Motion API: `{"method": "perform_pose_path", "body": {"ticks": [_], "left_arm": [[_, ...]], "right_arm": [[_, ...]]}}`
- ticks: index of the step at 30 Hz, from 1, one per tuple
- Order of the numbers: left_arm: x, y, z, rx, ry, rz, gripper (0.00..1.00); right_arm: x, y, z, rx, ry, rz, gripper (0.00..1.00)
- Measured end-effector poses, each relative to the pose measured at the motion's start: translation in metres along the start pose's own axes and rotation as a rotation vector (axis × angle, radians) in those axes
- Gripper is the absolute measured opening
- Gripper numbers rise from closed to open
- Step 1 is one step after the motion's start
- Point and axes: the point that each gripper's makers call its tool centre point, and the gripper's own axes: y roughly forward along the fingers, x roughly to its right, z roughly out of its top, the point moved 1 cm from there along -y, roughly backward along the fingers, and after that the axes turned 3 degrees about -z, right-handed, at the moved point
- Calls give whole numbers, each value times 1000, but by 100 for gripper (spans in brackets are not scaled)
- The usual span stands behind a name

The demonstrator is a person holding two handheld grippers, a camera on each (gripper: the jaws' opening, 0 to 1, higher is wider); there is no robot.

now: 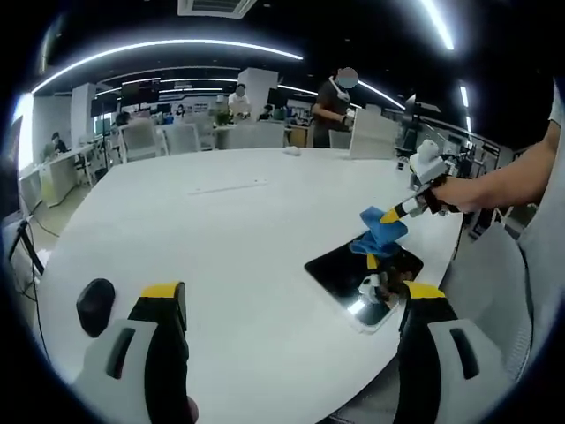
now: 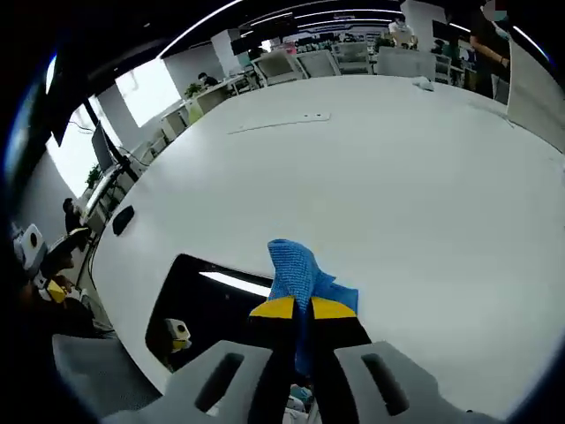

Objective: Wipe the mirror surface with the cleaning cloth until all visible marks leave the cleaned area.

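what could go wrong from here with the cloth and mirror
1. The mirror lies close to the table edge; a sideways wipe could push it off.
2. The right gripper pinches only one part of the blue cloth, so the bunched cloth may slip out of the jaws or wipe only a narrow strip.
3. The left gripper hangs open, away from the mirror, so nothing steadies it.

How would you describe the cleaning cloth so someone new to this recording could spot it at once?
Start from the large round white table and find the dark rectangular mirror lying flat near its edge. Over the mirror's far end hangs a small crumpled bright blue cloth, clamped in the yellow-tipped right tongs. It is the one soft blue thing on the white tabletop.
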Motion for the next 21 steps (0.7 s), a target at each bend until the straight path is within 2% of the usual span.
{"method": "perform_pose_path", "body": {"ticks": [7, 16, 18, 21], "left_arm": [[-8, -3, -2, 2, 2, 10, 99], [-8, -8, -4, -10, 6, 11, 99], [-9, -9, -5, -16, 11, 8, 99], [-8, -8, -5, -23, 18, 5, 99]], "right_arm": [[3, 10, -10, -20, -82, -35, 0], [0, 14, -12, -45, -51, -37, 0], [-8, 15, -13, -56, -21, -7, 0], [-13, 17, -12, -57, -36, -11, 0]]}}
